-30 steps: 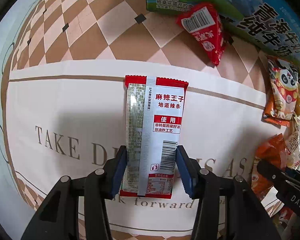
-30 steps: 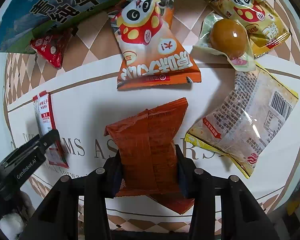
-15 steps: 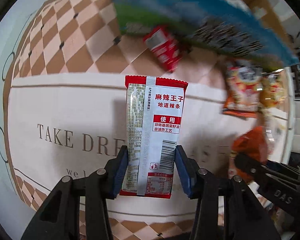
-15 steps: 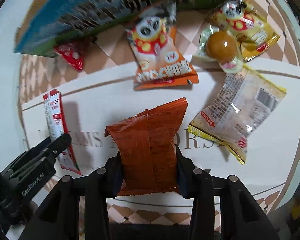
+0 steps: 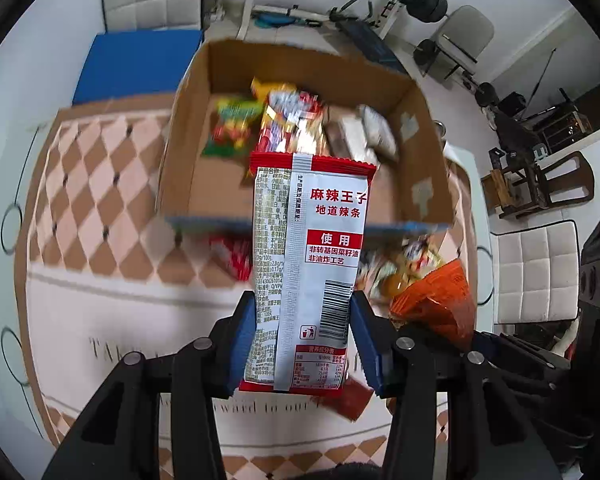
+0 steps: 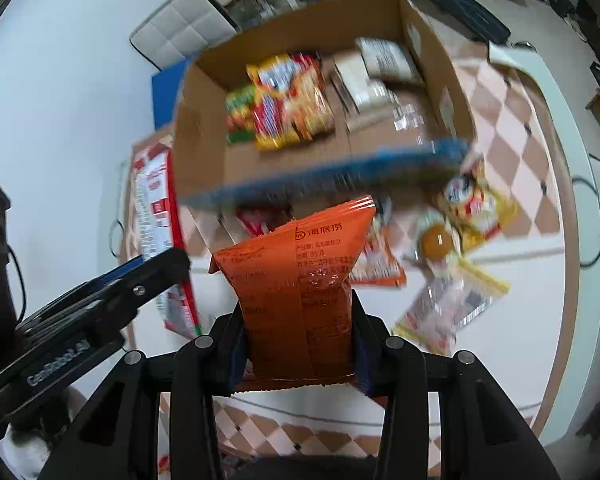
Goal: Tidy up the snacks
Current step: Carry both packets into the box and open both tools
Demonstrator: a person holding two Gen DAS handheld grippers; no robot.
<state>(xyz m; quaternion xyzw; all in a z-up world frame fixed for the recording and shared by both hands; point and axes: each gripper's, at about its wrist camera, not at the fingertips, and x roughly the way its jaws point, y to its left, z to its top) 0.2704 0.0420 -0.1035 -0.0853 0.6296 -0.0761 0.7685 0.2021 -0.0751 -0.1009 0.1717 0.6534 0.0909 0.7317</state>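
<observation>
My left gripper [image 5: 304, 344] is shut on a red and white spicy-strip packet [image 5: 308, 264] and holds it in the air, in front of an open cardboard box [image 5: 424, 168]. My right gripper [image 6: 298, 344] is shut on an orange snack packet [image 6: 296, 288], also lifted above the table. The box [image 6: 204, 148] holds several snack packets: yellow and red ones [image 6: 288, 100] on the left, pale ones [image 6: 376, 68] on the right. The orange packet also shows at the right of the left wrist view [image 5: 436, 300]. The left gripper with its packet shows at the left of the right wrist view [image 6: 156, 240].
Several snacks lie on the table in front of the box: a panda packet [image 6: 476, 204], a wrapped egg [image 6: 436, 240], a clear yellow-edged packet [image 6: 448, 312], a small red packet [image 5: 232, 252]. Chairs [image 5: 536, 272] and gym gear [image 5: 420, 0] stand beyond the checkered tablecloth [image 5: 96, 188].
Both grippers have risen and tilted up with their packets. The view has gone from looking down at the table to looking into the open box and the room behind.
</observation>
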